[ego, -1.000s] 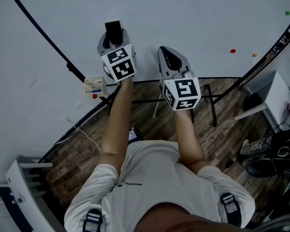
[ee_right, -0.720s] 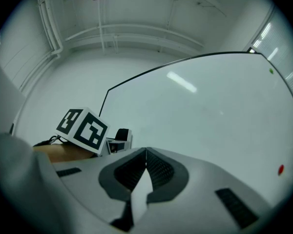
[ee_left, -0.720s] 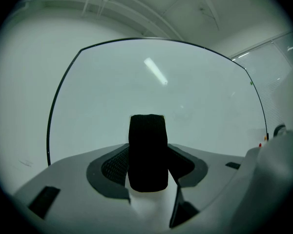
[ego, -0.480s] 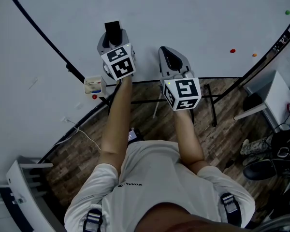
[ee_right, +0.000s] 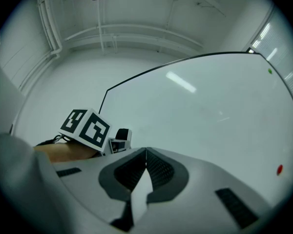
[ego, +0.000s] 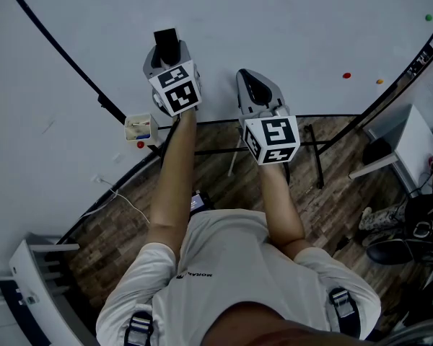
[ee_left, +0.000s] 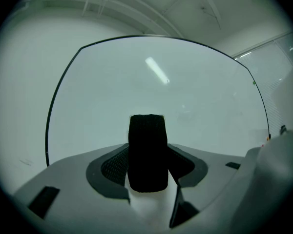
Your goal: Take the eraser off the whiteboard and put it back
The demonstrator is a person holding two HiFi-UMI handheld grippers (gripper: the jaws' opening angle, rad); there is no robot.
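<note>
A black eraser point(ego: 166, 40) sits between the jaws of my left gripper point(ego: 167, 50), which is shut on it. In the left gripper view the eraser point(ee_left: 146, 140) stands upright in the left gripper point(ee_left: 147, 172), in front of the whiteboard point(ee_left: 161, 91). I cannot tell whether it touches the board. My right gripper point(ego: 254, 85) hovers beside it to the right, shut with nothing in it. In the right gripper view the right gripper point(ee_right: 145, 156) shows its jaws meeting, facing the whiteboard point(ee_right: 210, 106).
A small white holder point(ego: 139, 127) hangs at the board's lower edge, left of my left arm. Red point(ego: 346, 75), orange point(ego: 379, 82) and green point(ego: 429, 18) magnets dot the board's right side. The board's stand legs point(ego: 312, 150) and a white table point(ego: 400, 146) are on the wooden floor.
My left gripper with the eraser has crept slightly up the picture, toward the board. The right gripper has stayed where it was.
</note>
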